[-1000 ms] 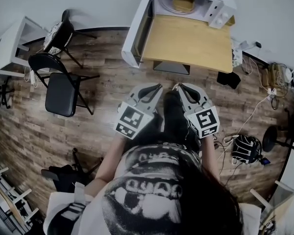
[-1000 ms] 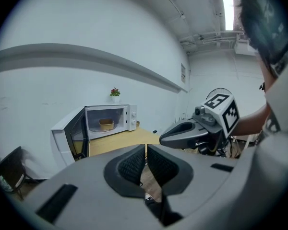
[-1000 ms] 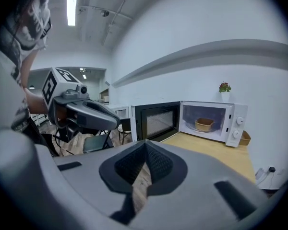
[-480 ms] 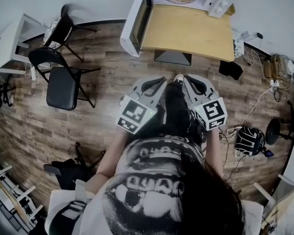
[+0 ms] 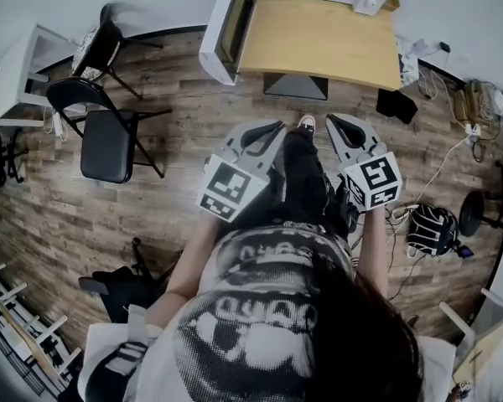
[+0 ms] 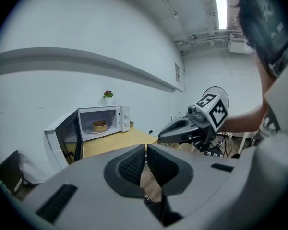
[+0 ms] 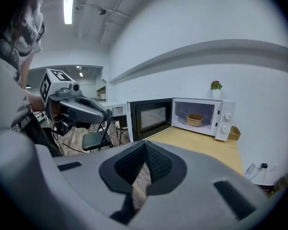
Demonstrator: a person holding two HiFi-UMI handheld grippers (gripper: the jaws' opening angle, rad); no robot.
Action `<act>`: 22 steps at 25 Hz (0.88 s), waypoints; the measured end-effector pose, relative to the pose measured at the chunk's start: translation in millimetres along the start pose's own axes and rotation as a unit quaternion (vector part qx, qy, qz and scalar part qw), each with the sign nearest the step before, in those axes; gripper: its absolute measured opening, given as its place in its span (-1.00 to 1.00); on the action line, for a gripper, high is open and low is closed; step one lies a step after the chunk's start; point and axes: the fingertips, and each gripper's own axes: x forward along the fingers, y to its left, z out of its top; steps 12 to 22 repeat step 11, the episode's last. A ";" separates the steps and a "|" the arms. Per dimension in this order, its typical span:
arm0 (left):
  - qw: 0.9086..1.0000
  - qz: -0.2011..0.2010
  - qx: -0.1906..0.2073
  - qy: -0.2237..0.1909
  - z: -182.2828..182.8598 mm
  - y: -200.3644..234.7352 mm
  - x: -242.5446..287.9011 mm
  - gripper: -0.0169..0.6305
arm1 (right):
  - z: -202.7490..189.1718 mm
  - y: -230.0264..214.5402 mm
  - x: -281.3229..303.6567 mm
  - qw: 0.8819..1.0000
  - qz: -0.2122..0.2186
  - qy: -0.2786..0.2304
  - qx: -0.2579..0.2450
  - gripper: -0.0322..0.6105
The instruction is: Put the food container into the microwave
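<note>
Container [image 7: 195,120] sits in one microwave [image 7: 224,128]; left hand-held gripper [image 6: 146,151], right hand-held gripper [image 7: 145,151] both closed.

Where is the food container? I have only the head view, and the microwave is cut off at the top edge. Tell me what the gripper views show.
Observer: The food container sits inside the microwave, in the middle of the cavity.
Operator: Report the door.
Observer: The door is swung wide open on the cavity's left as the right gripper view sees it.
Operator: Now give me both sets of jaws.
Observer: The left gripper and the right gripper are both shut, with nothing between their pads.
</note>
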 end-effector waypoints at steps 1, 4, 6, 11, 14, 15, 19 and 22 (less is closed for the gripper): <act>1.000 0.001 0.000 0.000 0.3 0.0 0.1 -0.91 | 0.0 -0.3 -0.4 1.000 0.000 0.000 0.000 -0.89; 1.000 0.000 0.001 0.001 0.4 -1.0 2.2 -0.91 | -2.7 -0.9 -1.1 1.000 0.002 0.004 0.001 -0.89; 1.000 -0.002 0.002 0.001 0.7 -2.5 4.7 -0.91 | -3.1 -2.1 -1.4 1.000 0.002 0.002 0.002 -0.89; 1.000 -0.008 0.003 0.003 1.1 -5.5 13.4 -0.91 | -6.0 -9.4 -1.9 1.000 0.003 0.001 0.004 -0.89; 1.000 -0.008 0.003 0.003 1.1 -5.5 13.4 -0.91 | -6.0 -9.4 -1.9 1.000 0.003 0.001 0.004 -0.89; 1.000 -0.008 0.003 0.003 1.1 -5.5 13.4 -0.91 | -6.0 -9.4 -1.9 1.000 0.003 0.001 0.004 -0.89; 1.000 -0.008 0.003 0.003 1.1 -5.5 13.4 -0.91 | -6.0 -9.4 -1.9 1.000 0.003 0.001 0.004 -0.89; 1.000 -0.008 0.003 0.003 1.1 -5.5 13.4 -0.91 | -6.0 -9.4 -1.9 1.000 0.003 0.001 0.004 -0.89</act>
